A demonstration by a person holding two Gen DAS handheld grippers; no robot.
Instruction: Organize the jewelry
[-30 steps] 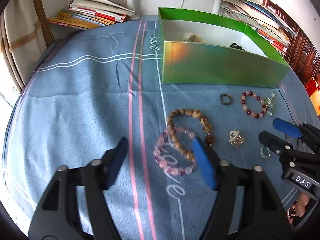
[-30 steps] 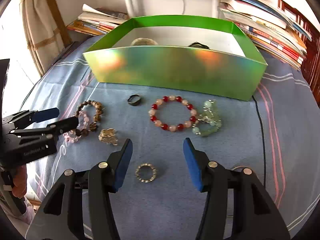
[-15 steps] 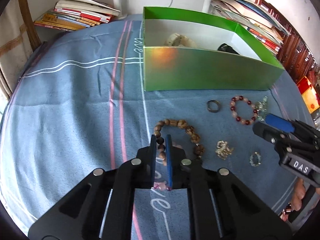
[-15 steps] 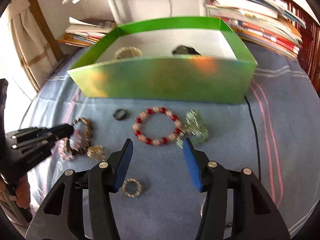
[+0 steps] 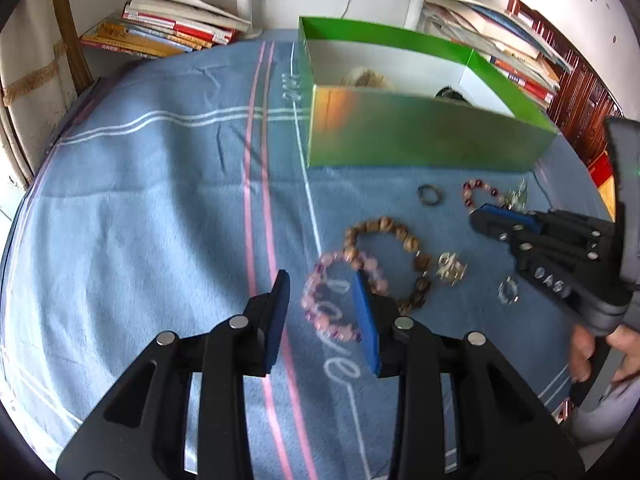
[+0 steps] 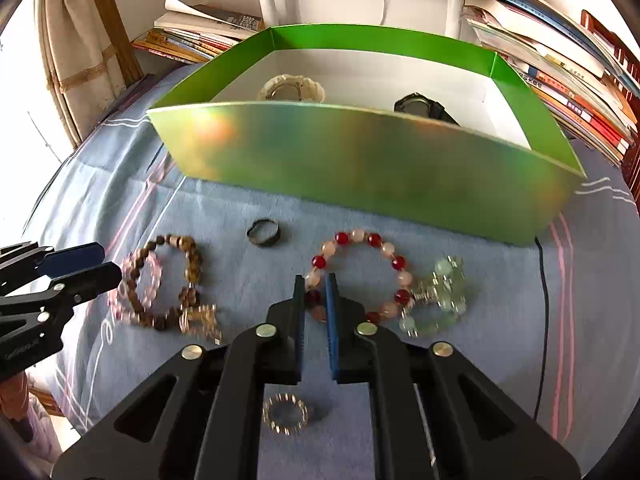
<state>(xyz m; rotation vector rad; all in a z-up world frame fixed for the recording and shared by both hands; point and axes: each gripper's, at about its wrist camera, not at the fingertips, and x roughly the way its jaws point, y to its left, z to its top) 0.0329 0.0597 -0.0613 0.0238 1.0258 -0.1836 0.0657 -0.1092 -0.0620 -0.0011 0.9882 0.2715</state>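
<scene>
Right tongs [image 6: 314,306] pinch red-pink bracelet [image 6: 362,276] — left tongs [image 5: 322,312] open.

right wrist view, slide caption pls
Right gripper nearly shut around red bracelet before green box.

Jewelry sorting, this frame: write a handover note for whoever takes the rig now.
Left hand-held gripper: open, empty, over the pink bracelet.
Right hand-held gripper: nearly closed around the near beads of the red-and-pink bracelet; grip unconfirmed.
Done: two pieces lie in the green box.
Left on the cloth: brown bracelet, dark ring, green bracelet, gold charm, small beaded ring.
</scene>
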